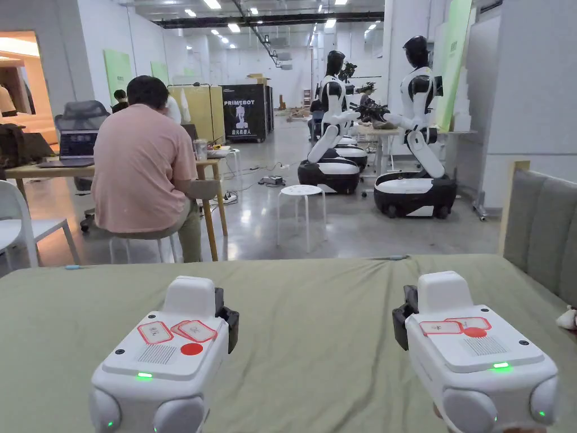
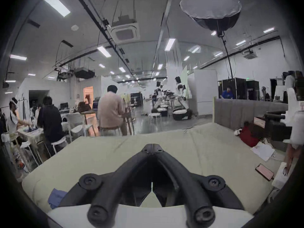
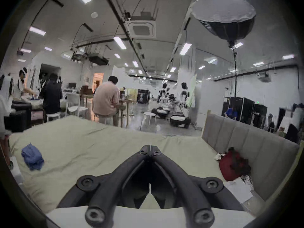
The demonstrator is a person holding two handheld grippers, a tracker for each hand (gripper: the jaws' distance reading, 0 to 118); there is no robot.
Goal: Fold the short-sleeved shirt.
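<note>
- Our left gripper (image 2: 152,146) and right gripper (image 3: 150,148) are both clenched on nothing above the bed (image 1: 315,338).
- The crumpled blue shirt (image 3: 32,156) lies near the bed's left edge.
- We judge it light and limp; we'd pinch its shoulders.

Closed left tool (image 2: 152,146) over bed (image 2: 98,151)

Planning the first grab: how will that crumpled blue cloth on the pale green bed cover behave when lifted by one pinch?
The crumpled blue cloth lies bunched in soft folds, so it is probably floppy and will hang and unfurl. It looks thin, likely light. On the wrinkled pale green bed cover, a push would probably drag it, not slide it cleanly.
</note>
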